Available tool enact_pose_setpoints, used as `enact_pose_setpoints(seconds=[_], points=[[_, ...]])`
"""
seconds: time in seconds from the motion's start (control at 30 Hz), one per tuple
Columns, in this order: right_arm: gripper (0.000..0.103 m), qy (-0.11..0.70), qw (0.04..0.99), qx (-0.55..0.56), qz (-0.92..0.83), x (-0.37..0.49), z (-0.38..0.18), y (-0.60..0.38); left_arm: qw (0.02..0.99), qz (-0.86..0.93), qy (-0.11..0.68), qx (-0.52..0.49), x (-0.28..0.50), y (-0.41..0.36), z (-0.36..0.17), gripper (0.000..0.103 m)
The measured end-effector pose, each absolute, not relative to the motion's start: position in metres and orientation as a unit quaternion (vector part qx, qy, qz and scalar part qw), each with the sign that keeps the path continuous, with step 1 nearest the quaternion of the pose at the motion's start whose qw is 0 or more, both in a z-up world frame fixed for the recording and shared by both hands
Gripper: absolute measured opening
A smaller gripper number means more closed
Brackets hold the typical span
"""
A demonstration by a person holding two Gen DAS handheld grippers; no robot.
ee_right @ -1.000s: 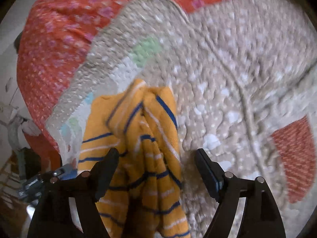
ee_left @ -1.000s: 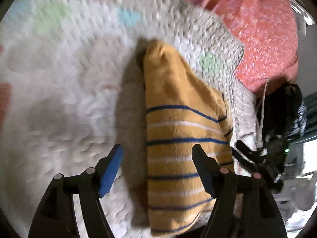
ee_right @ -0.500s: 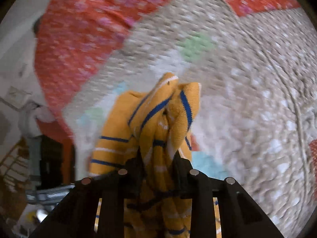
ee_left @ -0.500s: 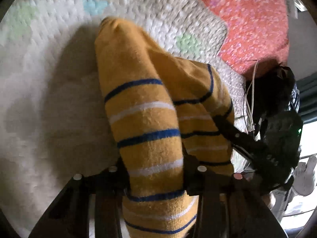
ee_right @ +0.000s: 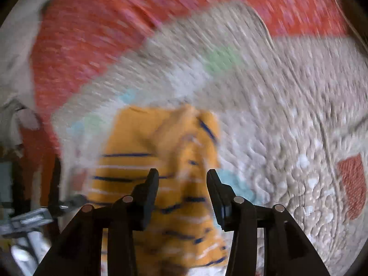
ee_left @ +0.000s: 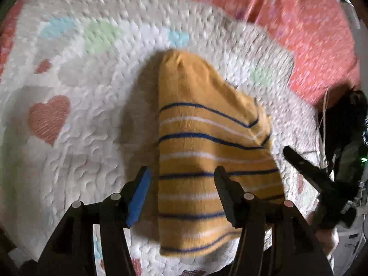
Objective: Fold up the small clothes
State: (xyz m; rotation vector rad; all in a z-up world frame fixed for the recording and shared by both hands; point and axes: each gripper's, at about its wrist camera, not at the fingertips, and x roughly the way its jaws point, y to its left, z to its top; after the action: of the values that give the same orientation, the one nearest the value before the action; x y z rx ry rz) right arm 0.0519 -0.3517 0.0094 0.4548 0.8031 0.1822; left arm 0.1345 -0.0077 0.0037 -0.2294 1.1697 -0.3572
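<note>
A small yellow garment with blue and white stripes (ee_left: 207, 156) lies folded on a cream quilted blanket (ee_left: 92, 138). My left gripper (ee_left: 181, 195) is open above the garment's near left edge and holds nothing. In the right wrist view the same garment (ee_right: 161, 161) lies under my right gripper (ee_right: 182, 195), which is open with nothing between its fingers. The right gripper also shows as a dark shape at the right of the left wrist view (ee_left: 317, 184). The right wrist view is blurred by motion.
The blanket (ee_right: 276, 138) has pastel hearts and lies on an orange-red flowered bedspread (ee_left: 299, 34). Dark gear and cables (ee_left: 345, 126) sit past the bed's right edge. Floor clutter (ee_right: 20, 218) shows at the lower left of the right wrist view.
Both grippers were shut on the garment half a second ago. Both have opened and let it go, and it now lies flat on the blanket. Both have pulled back a little.
</note>
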Motion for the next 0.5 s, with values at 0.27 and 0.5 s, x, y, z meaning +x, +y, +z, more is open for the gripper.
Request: enact_pose_setpoints(seconds=[0.27, 0.5], points=[[0.042, 0.480, 0.832, 0.258, 0.102, 0.038, -0.073, -0.330, 0.775, -0.176, 0.590, -0.143, 0.095, -0.008, -0.055, 0.062], [0.047, 0.447, 0.846, 0.276, 0.097, 0.005, -0.054, -0.335, 0.803, -0.176, 0.557, -0.117, 0.072, -0.004, -0.018, 0.062]])
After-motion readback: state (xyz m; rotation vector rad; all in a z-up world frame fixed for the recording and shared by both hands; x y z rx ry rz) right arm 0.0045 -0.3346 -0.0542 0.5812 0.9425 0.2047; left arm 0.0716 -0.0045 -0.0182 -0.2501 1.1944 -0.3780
